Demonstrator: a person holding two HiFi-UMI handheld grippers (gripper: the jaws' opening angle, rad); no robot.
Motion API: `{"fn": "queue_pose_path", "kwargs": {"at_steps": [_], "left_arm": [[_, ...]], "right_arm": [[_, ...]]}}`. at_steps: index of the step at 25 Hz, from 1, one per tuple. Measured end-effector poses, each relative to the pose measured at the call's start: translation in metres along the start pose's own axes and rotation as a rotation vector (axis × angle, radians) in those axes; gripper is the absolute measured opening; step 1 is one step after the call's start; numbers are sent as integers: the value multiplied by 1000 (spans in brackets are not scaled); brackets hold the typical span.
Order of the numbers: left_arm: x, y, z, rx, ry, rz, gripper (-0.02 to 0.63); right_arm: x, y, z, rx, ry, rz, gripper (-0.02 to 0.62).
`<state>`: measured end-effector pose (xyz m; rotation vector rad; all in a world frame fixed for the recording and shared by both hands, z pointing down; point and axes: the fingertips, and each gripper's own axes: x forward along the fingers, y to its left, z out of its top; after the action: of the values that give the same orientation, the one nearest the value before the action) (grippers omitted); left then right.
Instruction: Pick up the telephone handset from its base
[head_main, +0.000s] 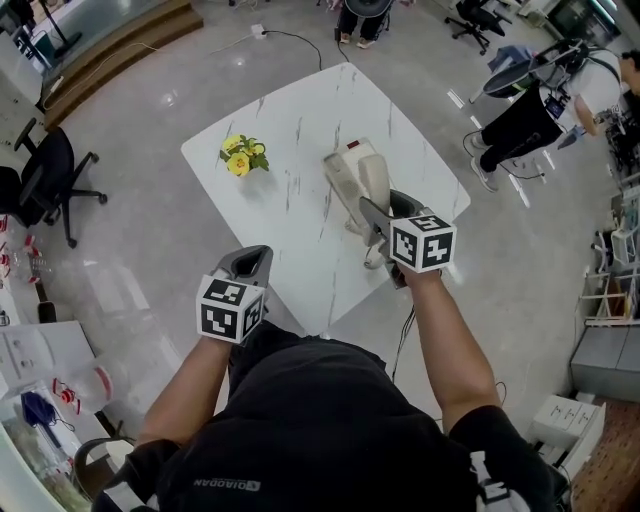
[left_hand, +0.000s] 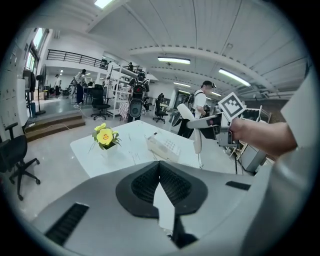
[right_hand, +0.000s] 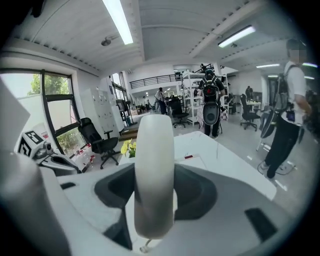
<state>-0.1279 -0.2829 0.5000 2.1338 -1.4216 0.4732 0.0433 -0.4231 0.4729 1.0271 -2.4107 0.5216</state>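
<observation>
Right claw (right_hand: 155, 196) clamped on cream plastic telephone handset (right_hand: 154, 170), raised clear of cream base (head_main: 344, 162) on white marble surface (head_main: 290, 125). Left claw (left_hand: 160, 186) closed, empty. Pickup looks done.

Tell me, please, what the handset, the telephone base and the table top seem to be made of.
The handset is probably moulded plastic: cream, smooth, with a soft sheen and rounded edges. The telephone base is likely the same cream plastic, more matte, with a keypad on top. The table top is white with grey veins and looks like marble, though it could be printed laminate.
</observation>
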Motion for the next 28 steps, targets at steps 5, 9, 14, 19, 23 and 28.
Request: {"fn": "queue_pose_path", "kwargs": {"at_steps": [5, 9, 14, 19, 23, 28], "left_arm": [[5, -14, 7, 22, -7, -25, 2], [7, -22, 10, 34, -9, -34, 2], [9, -33, 15, 40, -19, -45, 2], [10, -40, 18, 54, -23, -48, 2], [10, -45, 20, 66, -22, -50, 2], [9, -51, 22, 77, -25, -49, 2]], "right_arm": [[-35, 13, 2, 32, -80, 0, 216], [-62, 19, -1, 66, -134, 3, 216], [-92, 24, -9, 103, -193, 9, 216], [-110, 27, -21, 123, -215, 11, 216], [-118, 24, -30, 139, -224, 5, 216], [-127, 23, -45, 146, -226, 1, 216]]}}
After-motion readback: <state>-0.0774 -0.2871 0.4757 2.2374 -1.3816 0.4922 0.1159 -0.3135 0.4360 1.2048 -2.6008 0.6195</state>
